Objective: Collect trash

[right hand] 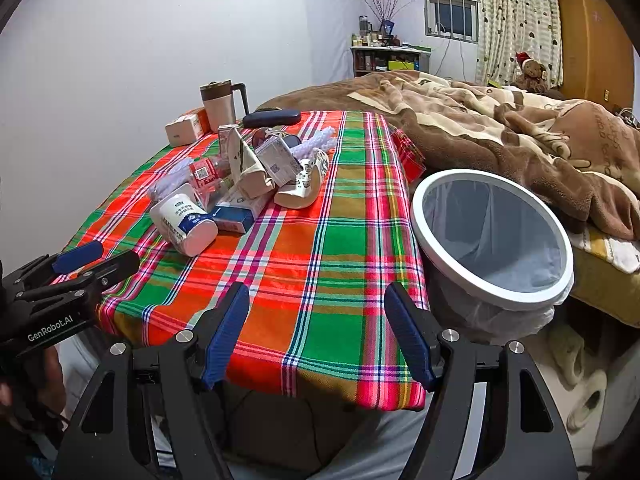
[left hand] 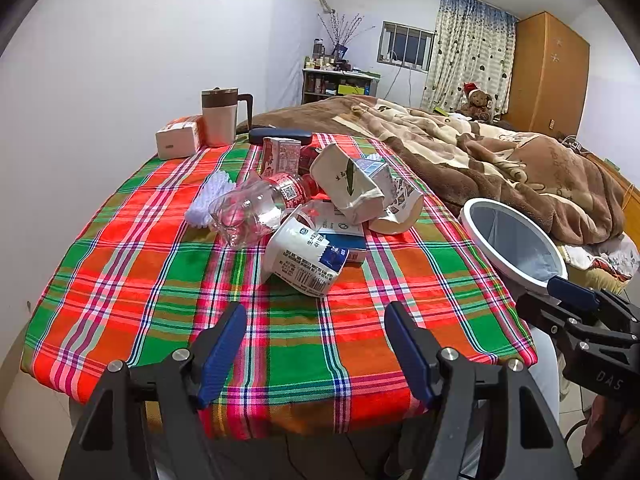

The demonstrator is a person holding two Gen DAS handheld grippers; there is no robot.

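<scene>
A pile of trash lies mid-table on the plaid cloth (left hand: 160,280): a white yogurt cup (left hand: 304,260) on its side nearest me, a crushed clear plastic bottle (left hand: 256,208), a crumpled paper cup (left hand: 348,184), a blue-white flat box (left hand: 344,236) and a red carton (left hand: 280,156). The white-rimmed bin (right hand: 492,236) with a plastic liner stands right of the table. My left gripper (left hand: 316,344) is open and empty over the table's front edge. My right gripper (right hand: 318,332) is open and empty near the front right corner. The yogurt cup also shows in the right wrist view (right hand: 184,220).
A mug with a lid (left hand: 220,116), a small pink box (left hand: 178,142) and a dark case (left hand: 280,135) stand at the table's far edge. A white frilly item (left hand: 208,200) lies left of the pile. A bed with a brown blanket (left hand: 500,160) is behind.
</scene>
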